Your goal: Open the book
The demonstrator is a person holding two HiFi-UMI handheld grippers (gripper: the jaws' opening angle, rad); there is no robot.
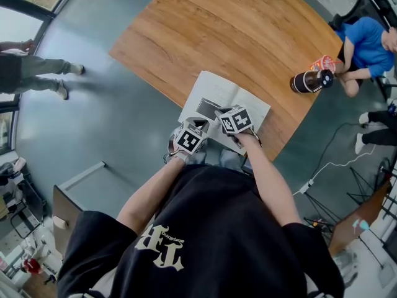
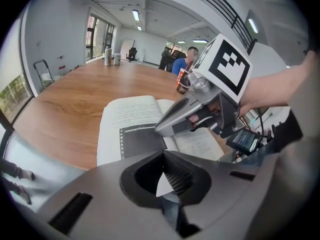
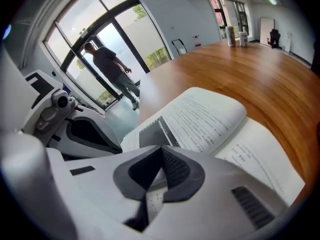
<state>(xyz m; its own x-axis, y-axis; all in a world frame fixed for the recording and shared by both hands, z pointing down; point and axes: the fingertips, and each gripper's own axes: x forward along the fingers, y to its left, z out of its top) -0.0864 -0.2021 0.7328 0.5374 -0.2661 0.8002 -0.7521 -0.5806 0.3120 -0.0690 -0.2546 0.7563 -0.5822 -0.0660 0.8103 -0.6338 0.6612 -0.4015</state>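
The book (image 1: 231, 95) lies open on the table (image 1: 236, 36) at its near edge, spine pointing away from the person. The left gripper (image 1: 193, 131) hangs over the book's near left corner and the right gripper (image 1: 236, 121) over its spine, both closed on nothing. A dark flask (image 1: 308, 81) sits well right of the book, contents unseen.

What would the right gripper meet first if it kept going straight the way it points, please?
Probably a printed page of the open book, just beyond the right gripper; the exact gap is unclear.
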